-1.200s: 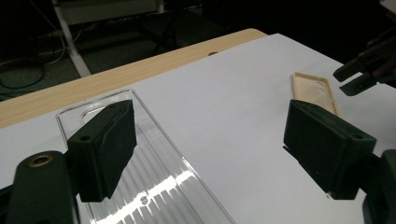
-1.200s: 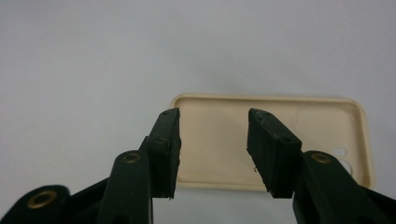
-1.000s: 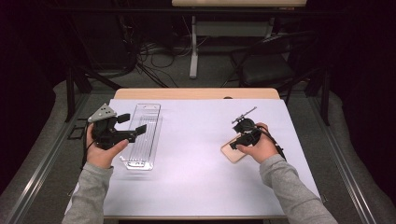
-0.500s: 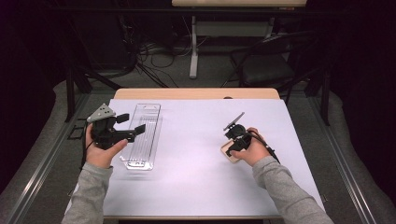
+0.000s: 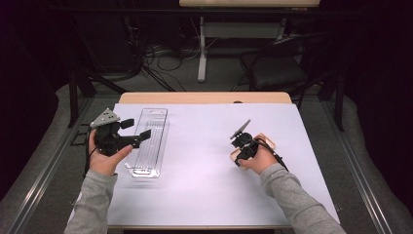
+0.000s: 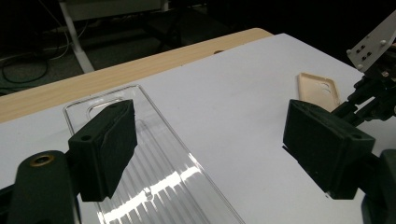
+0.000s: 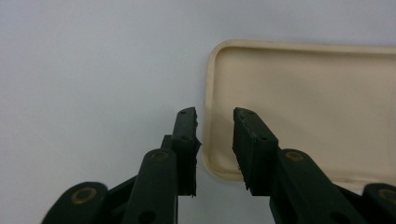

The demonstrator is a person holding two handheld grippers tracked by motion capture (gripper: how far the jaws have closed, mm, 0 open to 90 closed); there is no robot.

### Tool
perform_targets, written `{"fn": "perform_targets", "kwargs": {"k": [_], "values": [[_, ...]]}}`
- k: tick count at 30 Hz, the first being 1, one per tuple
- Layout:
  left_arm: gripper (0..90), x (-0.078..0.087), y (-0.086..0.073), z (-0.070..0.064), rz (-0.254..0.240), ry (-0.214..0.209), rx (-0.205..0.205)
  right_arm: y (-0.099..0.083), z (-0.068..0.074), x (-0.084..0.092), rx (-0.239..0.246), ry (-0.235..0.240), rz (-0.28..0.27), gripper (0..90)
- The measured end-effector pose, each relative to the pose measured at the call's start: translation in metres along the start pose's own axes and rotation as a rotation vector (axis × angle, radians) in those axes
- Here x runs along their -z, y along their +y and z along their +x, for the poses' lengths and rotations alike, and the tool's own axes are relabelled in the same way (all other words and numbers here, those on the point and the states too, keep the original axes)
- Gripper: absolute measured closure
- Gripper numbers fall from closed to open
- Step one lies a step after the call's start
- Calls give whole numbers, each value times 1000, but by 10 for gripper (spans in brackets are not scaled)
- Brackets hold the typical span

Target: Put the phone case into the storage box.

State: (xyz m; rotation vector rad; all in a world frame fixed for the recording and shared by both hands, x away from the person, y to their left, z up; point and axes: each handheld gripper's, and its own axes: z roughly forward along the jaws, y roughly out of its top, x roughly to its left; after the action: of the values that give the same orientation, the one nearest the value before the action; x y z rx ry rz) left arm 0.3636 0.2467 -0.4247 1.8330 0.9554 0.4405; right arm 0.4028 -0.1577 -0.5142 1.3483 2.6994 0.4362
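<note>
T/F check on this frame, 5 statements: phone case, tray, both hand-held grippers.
1. The beige phone case lies on the white table. True.
2. The right hand-held gripper has one jaw on each side of the case's rim. True.
3. The clear ribbed plastic tray lies beside the case. False: it lies far off, by the left hand-held gripper.
4. The left hand-held gripper grips the tray. False: jaws wide open above it.
5. The case stands upright. False: flat, hollow side up.

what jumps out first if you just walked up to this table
The right claw points down at the short edge of a beige phone case lying hollow side up on the white table; its jaws have just been closing, straddling the rim. At the left, the left claw hovers wide open over a long clear plastic tray.
</note>
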Motion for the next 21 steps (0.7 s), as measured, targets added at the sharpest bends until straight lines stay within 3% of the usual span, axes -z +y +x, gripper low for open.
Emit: {"fn": "perform_targets", "kwargs": {"k": [6, 7, 11, 16, 21], "values": [[177, -1, -1, 1, 5, 1, 3, 1, 1, -3, 5, 2, 50, 747], [177, -1, -1, 1, 5, 3, 5, -1, 1, -6, -6, 9, 15, 754], [177, -1, -1, 1, 5, 1, 5, -1, 1, -10, -10, 20, 22, 793], [177, -2, -1, 2, 4, 3, 6, 0, 1, -9, -9, 15, 71, 810], [177, -2, -2, 2, 6, 4, 10, -1, 2, -12, -9, 18, 39, 829]]}}
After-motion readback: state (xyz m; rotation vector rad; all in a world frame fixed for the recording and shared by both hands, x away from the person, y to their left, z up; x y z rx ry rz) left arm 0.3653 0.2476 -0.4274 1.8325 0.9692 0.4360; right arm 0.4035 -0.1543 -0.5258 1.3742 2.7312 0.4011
